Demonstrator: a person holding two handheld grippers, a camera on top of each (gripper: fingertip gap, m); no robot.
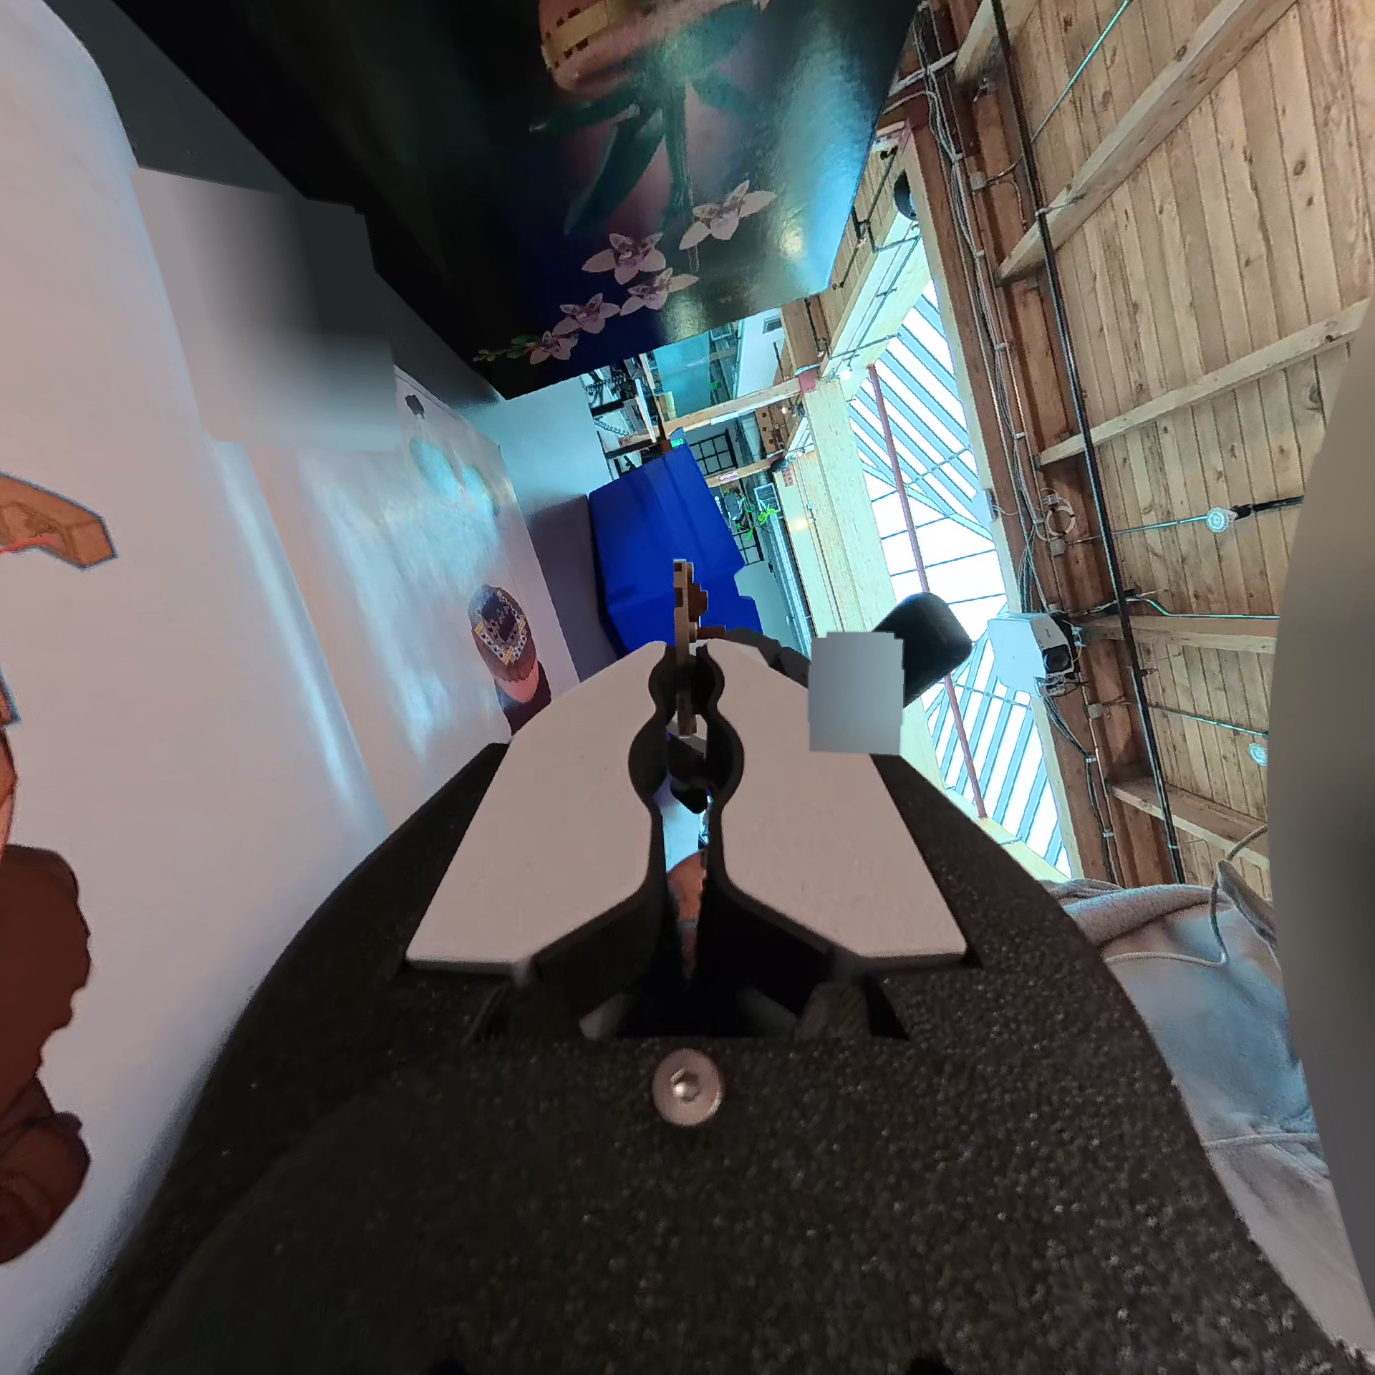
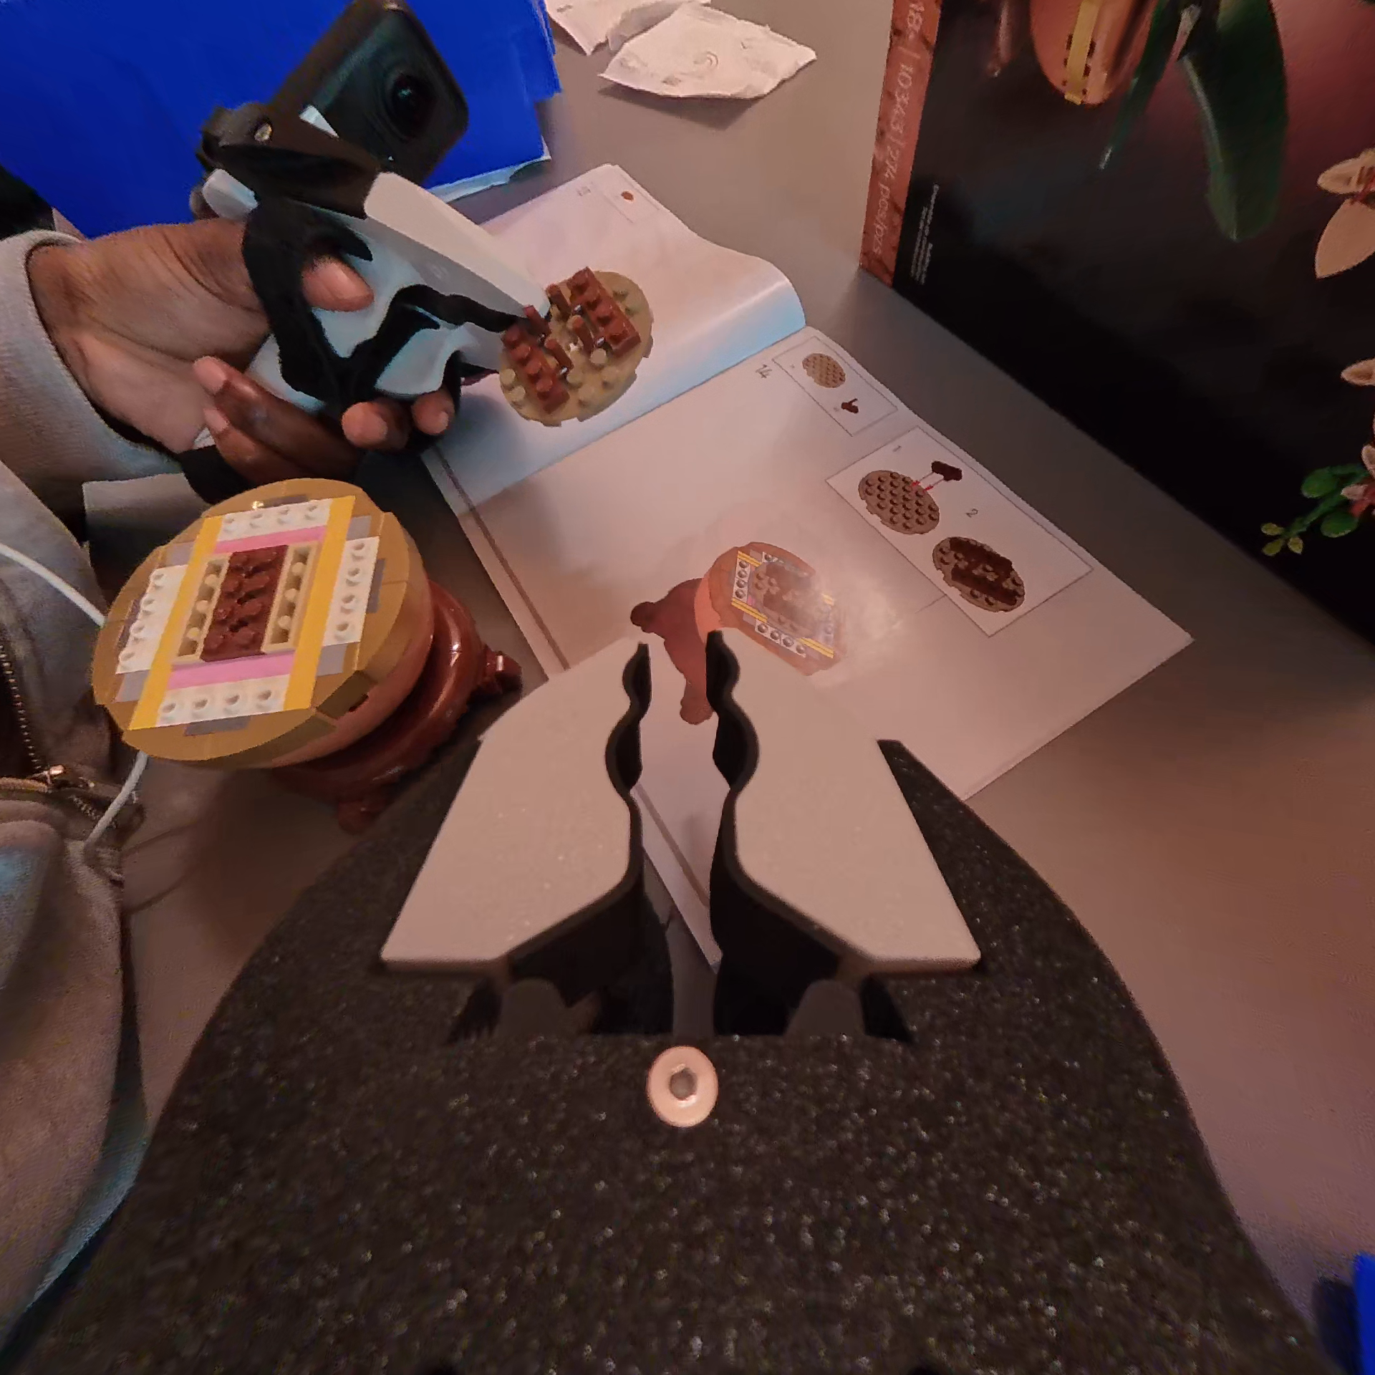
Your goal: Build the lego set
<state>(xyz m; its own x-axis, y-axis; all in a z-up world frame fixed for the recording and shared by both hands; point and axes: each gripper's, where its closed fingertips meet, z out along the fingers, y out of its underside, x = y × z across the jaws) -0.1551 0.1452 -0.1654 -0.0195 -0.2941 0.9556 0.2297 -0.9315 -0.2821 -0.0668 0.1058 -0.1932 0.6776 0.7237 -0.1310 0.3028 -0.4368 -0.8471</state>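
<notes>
Fingers of our right gripper (image 2: 675,655) stand a little apart with nothing between them, hovering above the open instruction booklet (image 2: 856,670) on the grey table (image 2: 1190,856). Just to its left stands the round pot assembly (image 2: 253,617), tan-rimmed with white, pink and yellow plates on top and a brown base beneath. Farther off, our left gripper (image 2: 521,316) is clamped on the edge of the round tan plate (image 2: 588,357), which carries rows of small brown pieces and hangs above the booklet. Seen from the left wrist, that plate (image 1: 686,617) stands edge-on between the closed fingers. We judge it light and rigid but thin, so an edge grip may let it pivot; pressing on new pieces calls for support beneath. The brown pieces look tiny and slippery, best pinched by their sides. Beyond, the set's box (image 2: 1116,186) stands upright.
</notes>
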